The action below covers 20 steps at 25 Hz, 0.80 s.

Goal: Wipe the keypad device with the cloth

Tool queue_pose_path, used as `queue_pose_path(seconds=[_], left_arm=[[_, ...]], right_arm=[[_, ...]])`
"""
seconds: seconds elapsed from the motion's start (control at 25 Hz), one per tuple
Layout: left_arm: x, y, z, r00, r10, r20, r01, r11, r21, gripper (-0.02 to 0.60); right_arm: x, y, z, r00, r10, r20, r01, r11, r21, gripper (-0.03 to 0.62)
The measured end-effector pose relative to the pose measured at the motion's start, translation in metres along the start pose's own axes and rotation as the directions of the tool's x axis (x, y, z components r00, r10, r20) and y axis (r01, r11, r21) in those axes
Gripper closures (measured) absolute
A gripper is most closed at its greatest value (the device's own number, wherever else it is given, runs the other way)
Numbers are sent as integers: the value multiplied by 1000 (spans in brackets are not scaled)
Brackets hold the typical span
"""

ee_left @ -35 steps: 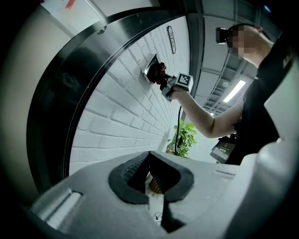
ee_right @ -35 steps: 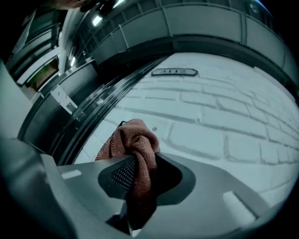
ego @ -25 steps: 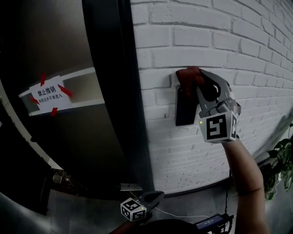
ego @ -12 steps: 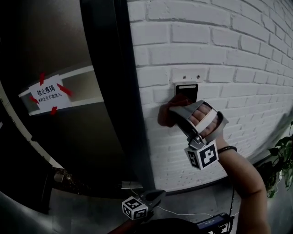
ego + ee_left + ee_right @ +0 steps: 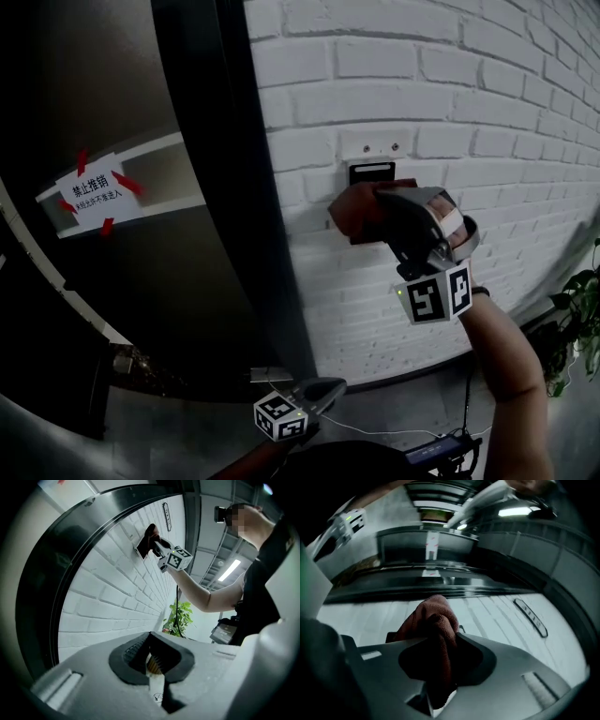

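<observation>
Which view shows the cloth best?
The right gripper view: the cloth sits close, clamped in the jaws. The head view shows it on the keypad, partly behind the right gripper; the left gripper view, a distant patch.

The white brick wall (image 5: 525,112) is carrying the keypad device (image 5: 372,173) flat on its bricks. A pale plate (image 5: 379,142) with two screws is sitting just above it, and a reddish cloth (image 5: 354,211) is covering the device's lower part.

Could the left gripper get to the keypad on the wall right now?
Probably not: the left gripper hangs low, well below the keypad, and the right gripper with its cloth covers it.
</observation>
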<state>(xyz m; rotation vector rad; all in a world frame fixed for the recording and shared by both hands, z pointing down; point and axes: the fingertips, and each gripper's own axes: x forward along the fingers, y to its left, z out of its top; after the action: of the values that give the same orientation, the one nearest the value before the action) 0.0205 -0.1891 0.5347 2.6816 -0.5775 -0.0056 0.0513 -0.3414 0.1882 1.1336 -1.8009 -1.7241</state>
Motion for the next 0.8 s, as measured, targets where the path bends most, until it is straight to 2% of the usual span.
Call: queue_pose_path(seconds=[0.08, 0.16, 0.36, 0.44, 0.52, 0.6, 0.72, 0.8], left_arm=[[5, -5, 1, 1000, -17, 1, 17, 1000, 1, 578], [10, -11, 4, 999, -36, -3, 36, 999, 2, 578], [21, -17, 31, 999, -45, 5, 45, 998, 38, 578], [25, -21, 45, 998, -57, 19, 56, 997, 61, 578], [31, -29, 52, 997, -77, 26, 75, 994, 79, 578], [34, -36, 54, 995, -93, 22, 91, 992, 91, 578], [33, -36, 48, 996, -89, 8, 88, 992, 92, 578], [32, -32, 41, 997, -78, 4, 77, 994, 79, 578]], right_arm=[[2, -12, -1, 1000, -10, 10, 8, 977, 214, 508], [1, -2, -1, 1000, -6, 17, 1, 955, 297, 508], [-13, 68, -7, 995, 102, 1, -100, 966, 238, 508], [-17, 80, -12, 994, 113, -6, -109, 970, 219, 508], [-23, 82, -20, 996, 91, -22, -85, 977, 194, 508], [-32, 72, -35, 998, 34, -56, -22, 977, 213, 508], [-38, 38, -61, 988, -79, -135, 119, 938, 325, 507], [-37, 31, -69, 984, -92, -155, 145, 914, 379, 507]])
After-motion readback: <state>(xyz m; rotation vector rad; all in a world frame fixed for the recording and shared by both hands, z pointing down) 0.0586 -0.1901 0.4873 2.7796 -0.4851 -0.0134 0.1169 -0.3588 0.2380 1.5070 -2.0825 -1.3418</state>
